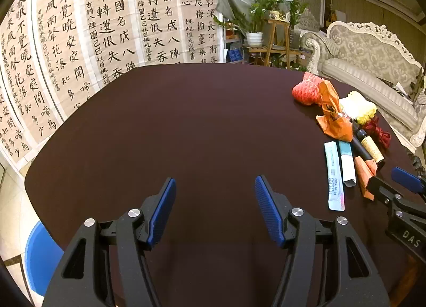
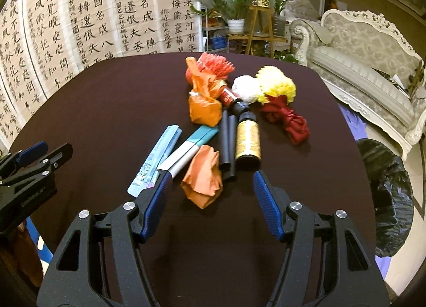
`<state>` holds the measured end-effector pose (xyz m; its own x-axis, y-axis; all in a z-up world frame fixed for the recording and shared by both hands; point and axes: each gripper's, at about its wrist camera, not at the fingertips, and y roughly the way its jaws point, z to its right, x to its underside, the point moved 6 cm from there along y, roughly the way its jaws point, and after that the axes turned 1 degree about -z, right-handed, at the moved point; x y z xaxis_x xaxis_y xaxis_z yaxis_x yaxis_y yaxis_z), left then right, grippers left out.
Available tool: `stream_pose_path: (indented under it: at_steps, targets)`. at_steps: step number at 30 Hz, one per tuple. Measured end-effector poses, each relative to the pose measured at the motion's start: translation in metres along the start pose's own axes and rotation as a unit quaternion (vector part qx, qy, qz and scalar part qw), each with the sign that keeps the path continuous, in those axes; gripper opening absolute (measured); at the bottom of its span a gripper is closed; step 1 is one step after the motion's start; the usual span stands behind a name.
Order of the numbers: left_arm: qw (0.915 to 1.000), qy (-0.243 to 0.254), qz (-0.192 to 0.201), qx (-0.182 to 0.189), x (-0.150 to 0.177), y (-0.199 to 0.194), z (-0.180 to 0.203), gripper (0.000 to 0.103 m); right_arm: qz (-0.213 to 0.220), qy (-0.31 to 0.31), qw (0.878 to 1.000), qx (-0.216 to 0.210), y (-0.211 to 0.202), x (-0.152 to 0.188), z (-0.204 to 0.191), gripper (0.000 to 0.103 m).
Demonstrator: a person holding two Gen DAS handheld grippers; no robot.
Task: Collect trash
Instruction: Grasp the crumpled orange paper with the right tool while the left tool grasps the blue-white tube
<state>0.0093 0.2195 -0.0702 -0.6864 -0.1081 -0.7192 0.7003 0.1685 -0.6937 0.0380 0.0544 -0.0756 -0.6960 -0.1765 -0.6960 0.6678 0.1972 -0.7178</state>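
A heap of trash lies on the dark brown table (image 2: pixel 106 99). In the right wrist view my right gripper (image 2: pixel 211 183) is open, its fingers either side of a crumpled orange paper (image 2: pixel 203 179). Behind it lie a gold-labelled bottle (image 2: pixel 247 141), a black tube (image 2: pixel 228 141), a teal and white box (image 2: pixel 186 147), a pale blue packet (image 2: pixel 157 157), an orange bag (image 2: pixel 205 109), red netting (image 2: pixel 215 65), yellow netting (image 2: pixel 277 85) and red cloth (image 2: pixel 290 123). My left gripper (image 1: pixel 215 184) is open and empty over bare table (image 1: pixel 186 120), left of the heap (image 1: pixel 343 133).
A bin lined with a black bag (image 2: pixel 386 197) stands on the floor past the table's right edge. A pale sofa (image 2: pixel 372 61) is behind it. Calligraphy sheets (image 1: pixel 93 27) hang behind the table. A blue stool (image 1: pixel 40 256) stands at the left.
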Motion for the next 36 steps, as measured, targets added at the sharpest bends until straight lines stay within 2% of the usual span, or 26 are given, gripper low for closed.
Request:
stream_pose_path:
  at_steps: [2, 6, 9, 17, 20, 28, 36]
  targets:
    - [1.0, 0.0, -0.002, 0.001, 0.002, 0.001, -0.002, 0.06, -0.009, 0.0, 1.0, 0.001, 0.006, 0.001, -0.003, 0.051]
    - [1.0, -0.003, -0.006, 0.001, 0.003, 0.004, -0.007, 0.06, -0.019, 0.004, 1.0, 0.004, 0.012, 0.002, -0.003, 0.047]
    - [0.9999, -0.005, -0.009, 0.003, 0.003, 0.004, -0.007, 0.06, -0.029, 0.001, 1.0, 0.001, 0.016, 0.003, -0.004, 0.032]
    - [0.9998, 0.002, -0.01, 0.02, 0.005, 0.001, 0.006, 0.06, -0.027, -0.008, 1.0, -0.001, 0.006, 0.012, -0.004, 0.029]
    - [0.9995, 0.008, -0.011, 0.03, 0.006, -0.001, 0.016, 0.06, -0.024, -0.009, 1.0, 0.01, -0.001, 0.018, 0.003, 0.029]
    - [0.9981, 0.026, -0.017, 0.054, 0.006, -0.001, 0.052, 0.06, -0.019, 0.027, 0.998, 0.046, -0.01, 0.029, 0.05, 0.029]
    - [0.9964, 0.038, -0.028, 0.071, 0.0, 0.007, 0.081, 0.06, -0.014, 0.054, 0.997, 0.054, -0.007, 0.026, 0.082, 0.03]
